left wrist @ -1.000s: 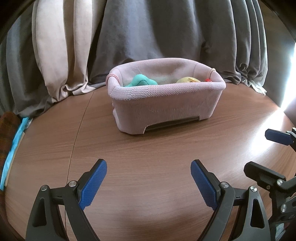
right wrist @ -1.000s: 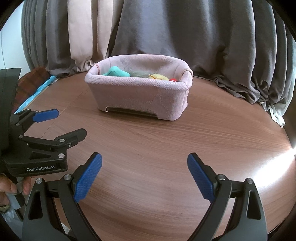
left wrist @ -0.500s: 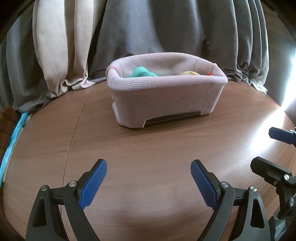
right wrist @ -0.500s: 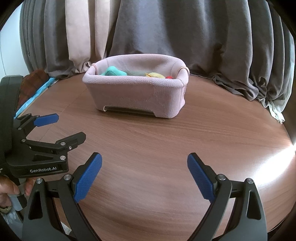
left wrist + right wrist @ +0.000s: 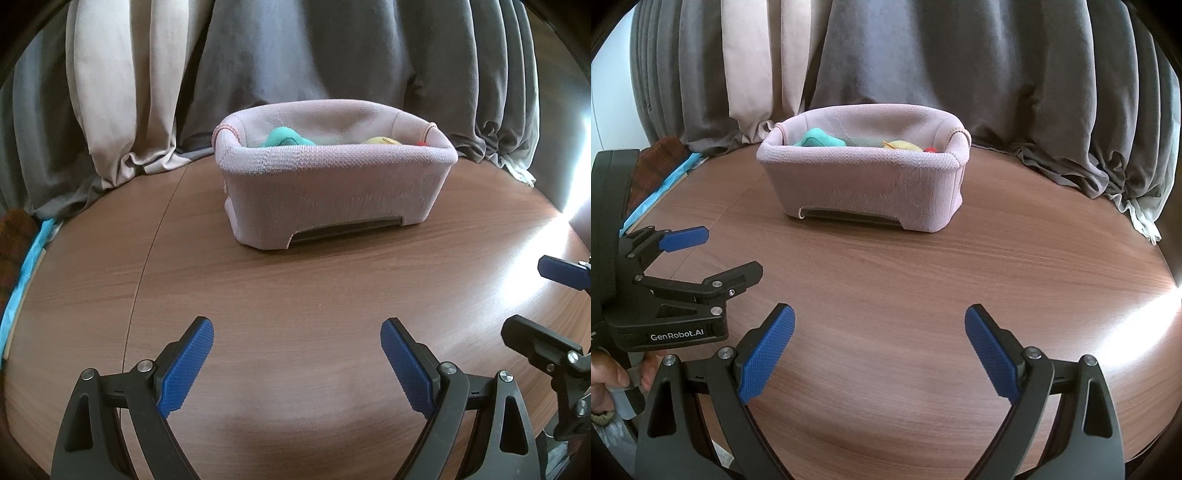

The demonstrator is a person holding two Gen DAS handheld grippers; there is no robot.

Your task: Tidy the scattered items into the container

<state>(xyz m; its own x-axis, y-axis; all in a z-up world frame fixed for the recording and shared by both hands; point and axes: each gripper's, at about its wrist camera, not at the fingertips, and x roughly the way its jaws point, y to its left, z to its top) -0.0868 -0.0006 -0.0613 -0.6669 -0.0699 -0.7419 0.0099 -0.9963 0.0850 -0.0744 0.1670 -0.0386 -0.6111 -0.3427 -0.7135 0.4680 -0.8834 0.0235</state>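
Note:
A pink knitted basket [image 5: 332,192] [image 5: 864,184] stands on the round wooden table [image 5: 295,288] [image 5: 886,280], towards the back. Inside it a teal soft toy [image 5: 286,136] [image 5: 820,138], a yellow item [image 5: 380,141] [image 5: 903,145] and a small red item [image 5: 930,149] show above the rim. My left gripper [image 5: 297,332] is open over bare wood well in front of the basket, nothing between its blue pads. My right gripper [image 5: 880,325] is open too, empty, at a similar distance. Each gripper appears at the edge of the other's view: the left gripper [image 5: 713,251], the right gripper [image 5: 546,295].
Grey and beige curtains [image 5: 258,66] [image 5: 923,66] hang behind the table and bunch on its far edge. A light blue strip [image 5: 22,280] and a brown cloth [image 5: 653,166] lie past the left edge. A hand [image 5: 613,373] holds the left gripper's handle. Sunlight glares on the right.
The basket sits slightly lower in both views than a second ago, from a small tilt of the cameras. Both grippers stay open and in place.

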